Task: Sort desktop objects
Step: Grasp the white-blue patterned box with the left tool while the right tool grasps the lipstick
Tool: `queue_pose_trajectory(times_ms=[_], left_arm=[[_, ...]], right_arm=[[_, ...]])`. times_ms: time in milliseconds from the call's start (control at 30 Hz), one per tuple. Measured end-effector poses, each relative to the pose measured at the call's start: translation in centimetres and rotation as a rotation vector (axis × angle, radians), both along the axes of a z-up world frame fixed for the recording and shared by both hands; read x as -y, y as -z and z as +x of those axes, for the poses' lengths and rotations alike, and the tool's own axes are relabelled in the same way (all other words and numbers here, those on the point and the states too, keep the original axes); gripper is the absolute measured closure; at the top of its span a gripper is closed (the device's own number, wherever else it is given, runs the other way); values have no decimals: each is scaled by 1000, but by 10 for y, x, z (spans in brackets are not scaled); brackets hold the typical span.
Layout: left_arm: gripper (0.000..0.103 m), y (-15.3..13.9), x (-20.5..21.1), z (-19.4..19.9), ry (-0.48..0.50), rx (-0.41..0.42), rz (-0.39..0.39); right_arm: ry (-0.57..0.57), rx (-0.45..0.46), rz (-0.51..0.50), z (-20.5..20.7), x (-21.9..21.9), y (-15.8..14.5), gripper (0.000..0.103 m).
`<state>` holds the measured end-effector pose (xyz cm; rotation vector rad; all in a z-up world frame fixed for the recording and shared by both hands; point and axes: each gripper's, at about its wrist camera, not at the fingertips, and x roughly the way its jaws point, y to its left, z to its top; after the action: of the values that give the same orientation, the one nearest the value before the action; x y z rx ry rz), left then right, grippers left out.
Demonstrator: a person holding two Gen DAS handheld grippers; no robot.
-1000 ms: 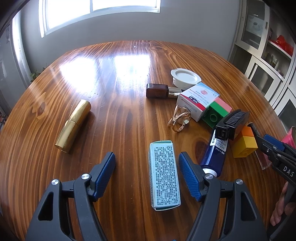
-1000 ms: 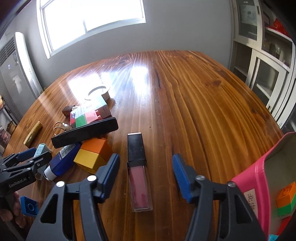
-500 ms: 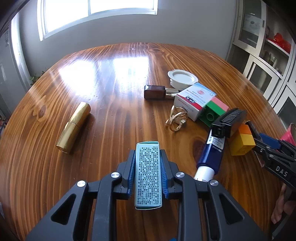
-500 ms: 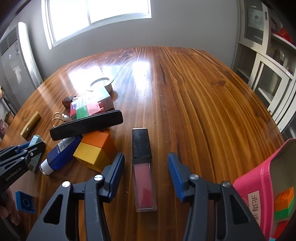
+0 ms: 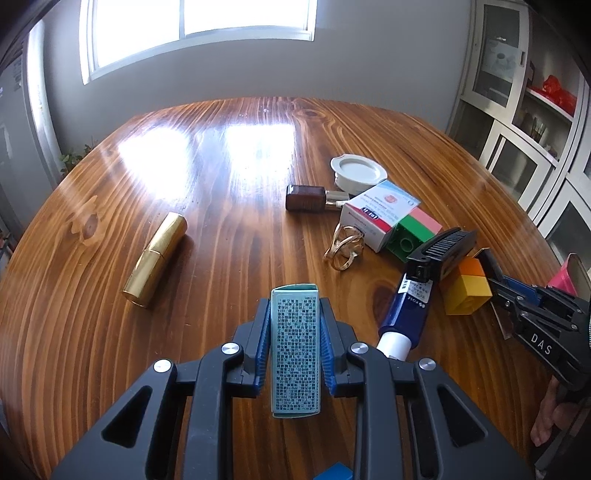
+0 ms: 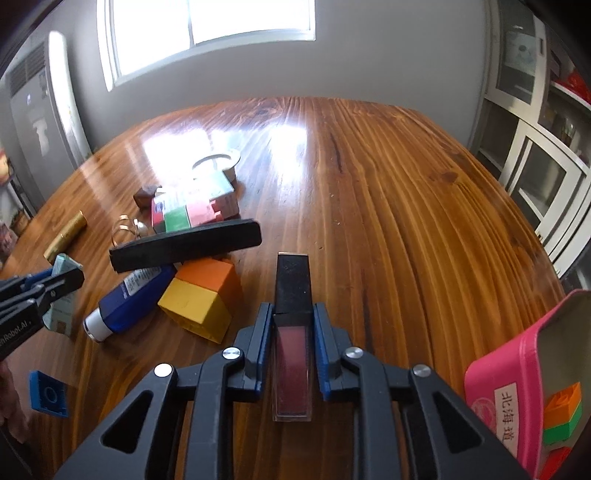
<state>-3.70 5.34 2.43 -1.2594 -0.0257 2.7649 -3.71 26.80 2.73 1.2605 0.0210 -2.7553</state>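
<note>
Though unseen leftward, blue plate (image 6: 49, 393) rightward.

Sunlit window (image 5: 199, 33), grey wall (image 5: 369, 55), white cabinets (image 5: 524, 122).

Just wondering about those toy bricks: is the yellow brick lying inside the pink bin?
No, the yellow brick sits on the wooden table beside the blue tube, well apart from the pink bin.

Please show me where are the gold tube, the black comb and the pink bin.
gold tube (image 5: 155, 254), left wrist view, middle of its body.
black comb (image 6: 186, 248), right wrist view, middle of its spine.
pink bin (image 6: 517, 358), right wrist view, outer wall.
</note>
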Motion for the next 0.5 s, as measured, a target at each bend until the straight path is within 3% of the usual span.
queue_pose_trajectory(times_ms=[500], left_arm=[[77, -14, -2, 9, 10, -44, 28]], right_arm=[[45, -90, -81, 28, -11, -16, 79]])
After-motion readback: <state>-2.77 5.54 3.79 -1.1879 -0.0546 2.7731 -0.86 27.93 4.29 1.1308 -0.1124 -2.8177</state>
